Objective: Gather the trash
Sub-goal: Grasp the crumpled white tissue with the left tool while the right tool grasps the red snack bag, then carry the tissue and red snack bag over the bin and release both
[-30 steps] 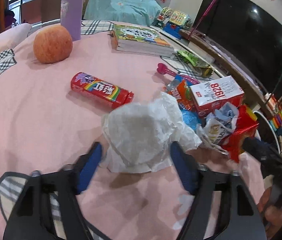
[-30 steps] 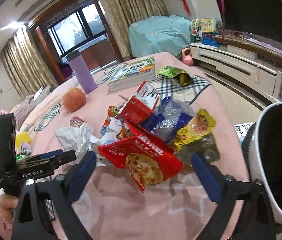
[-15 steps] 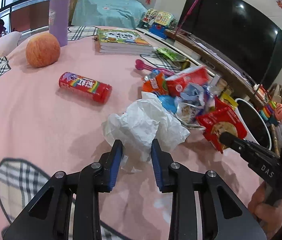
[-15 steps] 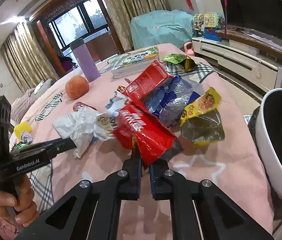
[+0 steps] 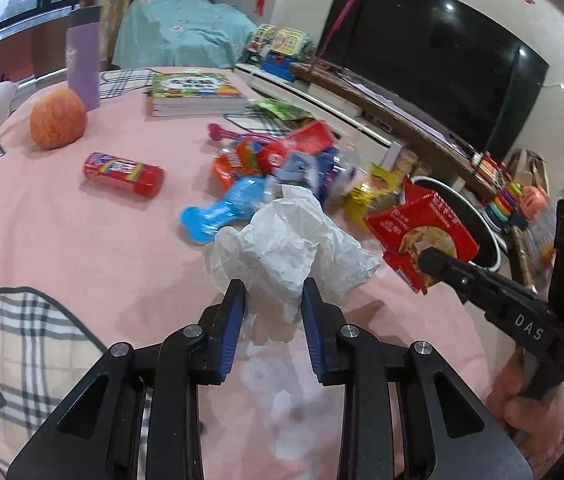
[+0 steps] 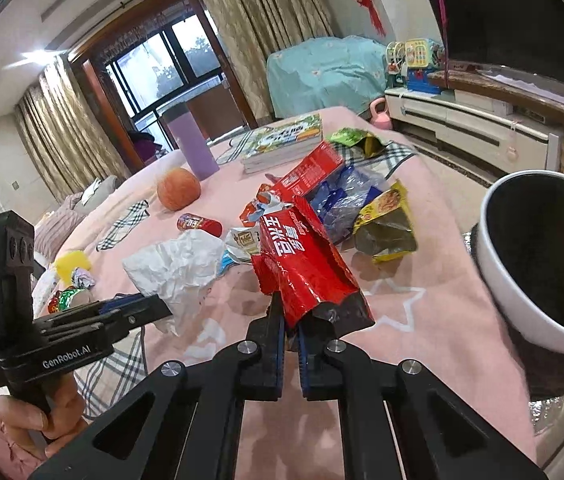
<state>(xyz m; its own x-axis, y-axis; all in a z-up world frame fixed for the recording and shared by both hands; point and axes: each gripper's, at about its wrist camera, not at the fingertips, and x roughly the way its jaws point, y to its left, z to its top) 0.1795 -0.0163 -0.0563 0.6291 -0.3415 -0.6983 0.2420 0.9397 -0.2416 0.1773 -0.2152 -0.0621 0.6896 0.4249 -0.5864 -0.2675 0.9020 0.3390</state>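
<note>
While the left gripper [image 5: 273, 292] squeezes a bunch of crumpled white paper [image 5: 288, 246] between its blue pads, the right gripper [image 6: 290, 312] is clamped tight on the bottom of a red snack bag [image 6: 302, 268]. Both pieces of trash are lifted a little above the pink tablecloth [image 5: 81, 248]. In the left wrist view the right gripper [image 5: 428, 258] comes in from the right side, with the red bag [image 5: 422, 232] hanging at its tip in front of the bin. A person's hand [image 6: 37, 416] holds the left gripper's handle at the bottom left of the right wrist view.

Just to the right of the red bag stands a trash bin [image 6: 498, 292] with a white rim and a dark inside, close by the table edge.

A bit farther on the cloth lies a heap of other wrappers: a yellow packet [image 6: 386, 220], a crinkled blue bag [image 6: 342, 200], a red box [image 6: 310, 172] and a blue bone-shaped toy [image 5: 221, 208]. A small red tube of sweets [image 5: 123, 168] lies alone to the left of the heap.

Farther back sit a round orange-red fruit [image 5: 57, 120], a tall purple cup [image 5: 83, 64], a stack of books [image 5: 193, 94] and a green packet [image 5: 282, 109].

Behind the table are a big black TV [image 5: 434, 64] on a long low cabinet [image 6: 478, 128], some toys, a thing under a light blue cover [image 6: 322, 72], curtains and a window.
</note>
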